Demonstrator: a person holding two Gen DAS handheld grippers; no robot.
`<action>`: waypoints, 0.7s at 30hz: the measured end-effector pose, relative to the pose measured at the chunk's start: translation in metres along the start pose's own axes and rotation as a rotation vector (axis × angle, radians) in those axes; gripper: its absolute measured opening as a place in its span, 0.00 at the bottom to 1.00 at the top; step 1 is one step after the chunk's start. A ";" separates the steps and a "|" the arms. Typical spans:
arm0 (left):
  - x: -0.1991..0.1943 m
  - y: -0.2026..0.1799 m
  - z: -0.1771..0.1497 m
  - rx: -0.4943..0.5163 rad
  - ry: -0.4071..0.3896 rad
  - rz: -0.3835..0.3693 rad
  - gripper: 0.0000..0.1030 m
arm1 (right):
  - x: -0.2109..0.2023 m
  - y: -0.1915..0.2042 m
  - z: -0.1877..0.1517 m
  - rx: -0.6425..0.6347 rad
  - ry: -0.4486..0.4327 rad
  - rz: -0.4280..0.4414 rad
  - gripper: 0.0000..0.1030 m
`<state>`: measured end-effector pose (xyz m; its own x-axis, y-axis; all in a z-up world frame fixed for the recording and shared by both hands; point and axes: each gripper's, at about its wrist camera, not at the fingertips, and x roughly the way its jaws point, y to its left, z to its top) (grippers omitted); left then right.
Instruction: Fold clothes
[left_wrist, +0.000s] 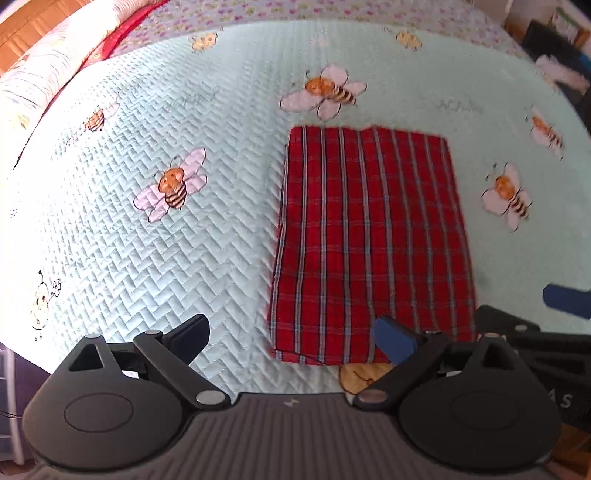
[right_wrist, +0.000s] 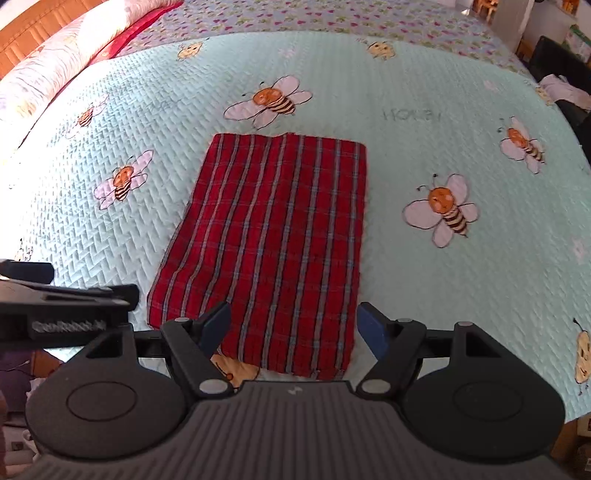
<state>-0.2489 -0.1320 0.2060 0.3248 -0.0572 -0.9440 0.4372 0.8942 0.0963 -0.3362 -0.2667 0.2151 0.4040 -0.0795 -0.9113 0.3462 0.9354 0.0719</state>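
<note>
Left gripper (left_wrist: 295, 336) and right gripper (right_wrist: 293, 325) — both released, jaws spread and empty — hang above the near edge of the red plaid cloth (right_wrist: 273, 240). The cloth lies flat as a tidy folded rectangle on the bee-print quilt (right_wrist: 424, 280) of the bed — folding looks essentially complete, with at most one more fold or stowing left.

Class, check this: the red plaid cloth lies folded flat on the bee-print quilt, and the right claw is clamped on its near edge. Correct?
Not quite. The right claw is open, holding nothing, as the right wrist view shows. The red plaid cloth does lie folded flat on the bee-print quilt.
</note>
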 end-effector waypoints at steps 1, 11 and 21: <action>0.007 -0.001 0.002 0.008 0.021 0.011 0.96 | 0.004 0.000 0.002 -0.004 0.011 0.001 0.72; 0.051 -0.003 0.018 0.029 0.110 0.031 0.95 | 0.044 0.008 0.018 -0.061 0.099 -0.025 0.72; 0.063 0.001 0.018 0.004 0.120 0.041 0.95 | 0.057 0.009 0.025 -0.072 0.119 -0.019 0.72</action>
<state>-0.2128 -0.1423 0.1527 0.2398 0.0336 -0.9702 0.4289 0.8929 0.1369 -0.2886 -0.2713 0.1738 0.2932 -0.0599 -0.9542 0.2895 0.9567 0.0289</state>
